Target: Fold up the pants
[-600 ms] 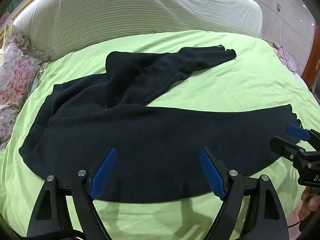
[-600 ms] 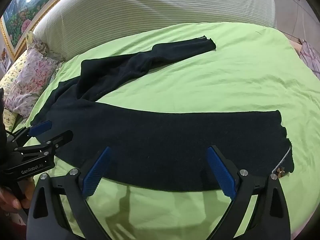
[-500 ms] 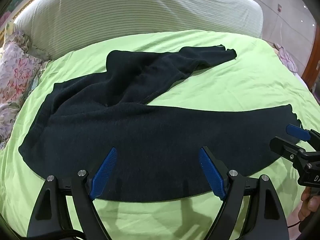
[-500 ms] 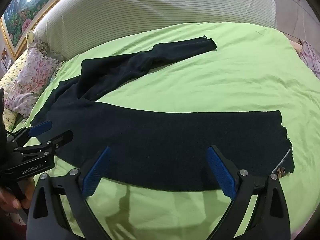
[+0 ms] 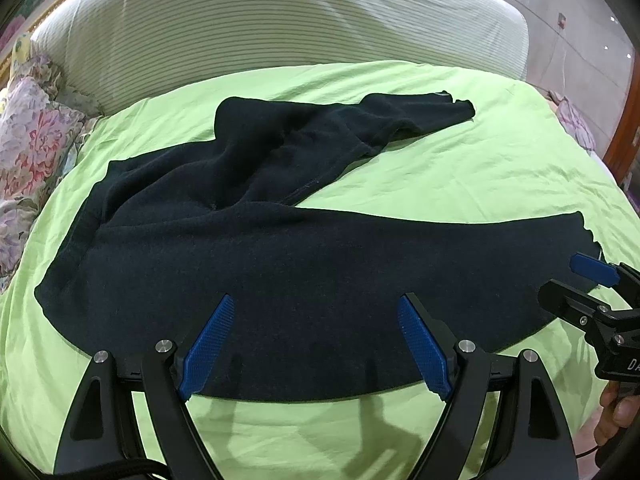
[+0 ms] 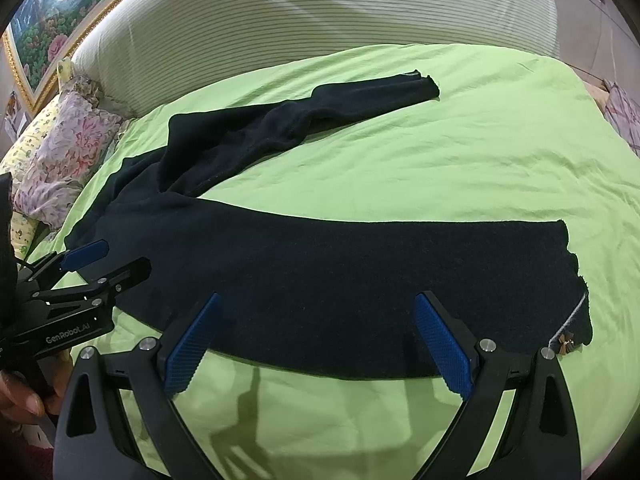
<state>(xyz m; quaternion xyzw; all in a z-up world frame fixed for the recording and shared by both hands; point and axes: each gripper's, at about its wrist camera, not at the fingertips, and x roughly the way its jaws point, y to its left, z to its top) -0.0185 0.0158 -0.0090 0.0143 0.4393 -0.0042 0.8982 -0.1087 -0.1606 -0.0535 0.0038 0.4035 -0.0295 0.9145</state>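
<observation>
A bed [image 5: 460,184] with a lime-green sheet carries the dark pants [image 5: 304,264], spread flat with one leg angled toward the striped headboard [image 5: 280,20]. A floral pillow [image 5: 28,148] lies at the left. The left gripper [image 5: 316,320] and right gripper [image 6: 318,318] hover over the near leg, jaws spread wide, holding nothing.
</observation>
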